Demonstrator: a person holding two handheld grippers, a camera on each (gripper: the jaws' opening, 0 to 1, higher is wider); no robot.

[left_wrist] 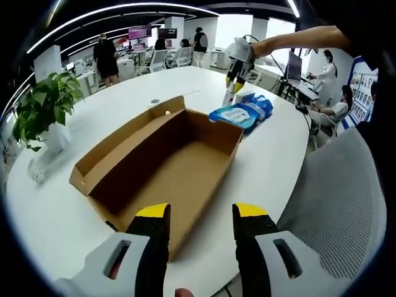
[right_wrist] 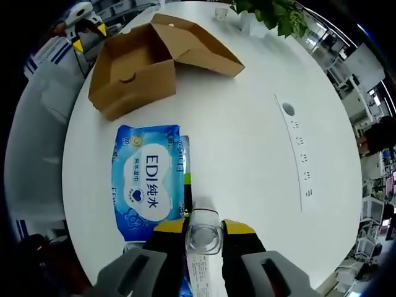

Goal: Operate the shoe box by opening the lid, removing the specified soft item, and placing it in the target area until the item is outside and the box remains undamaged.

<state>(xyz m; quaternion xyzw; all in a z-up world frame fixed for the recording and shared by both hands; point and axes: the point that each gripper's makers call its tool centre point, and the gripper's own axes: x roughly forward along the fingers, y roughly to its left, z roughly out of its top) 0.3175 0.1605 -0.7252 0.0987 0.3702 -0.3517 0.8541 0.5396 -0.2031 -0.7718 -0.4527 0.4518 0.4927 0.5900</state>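
The white oval bench [left_wrist: 185, 86] carries everything and spreads across both views. On it the brown cardboard shoe box [left_wrist: 164, 164] stands open, its lid [left_wrist: 124, 139] folded back along the long side toward nine o'clock in the left gripper view; the inside looks bare down to the cardboard floor. In the right gripper view the same box sits toward eleven o'clock with the lid flap lying out toward one o'clock. The soft item, a blue wet-wipe pack [right_wrist: 148, 182], lies flat on the bench outside the box, apart from it, just beyond the box's far end; in the left gripper view it shows at about one o'clock. A potted green plant [left_wrist: 43, 108] stands on the bench at about ten o'clock in the left gripper view, well apart from the box. The left gripper [left_wrist: 201, 216] hangs at the near end of the box, its yellow-tipped fingers [left_wrist: 153, 213] spread wide with nothing between them. The right gripper [right_wrist: 204, 229] hovers at the near edge of the pack, and its fingers [right_wrist: 167, 226] are closed on a small clear plastic bottle [right_wrist: 204, 232], which sits between the yellow tips beside the pack. A grey mesh chair [left_wrist: 337, 204] stands at the bench edge toward four o'clock in the left gripper view.
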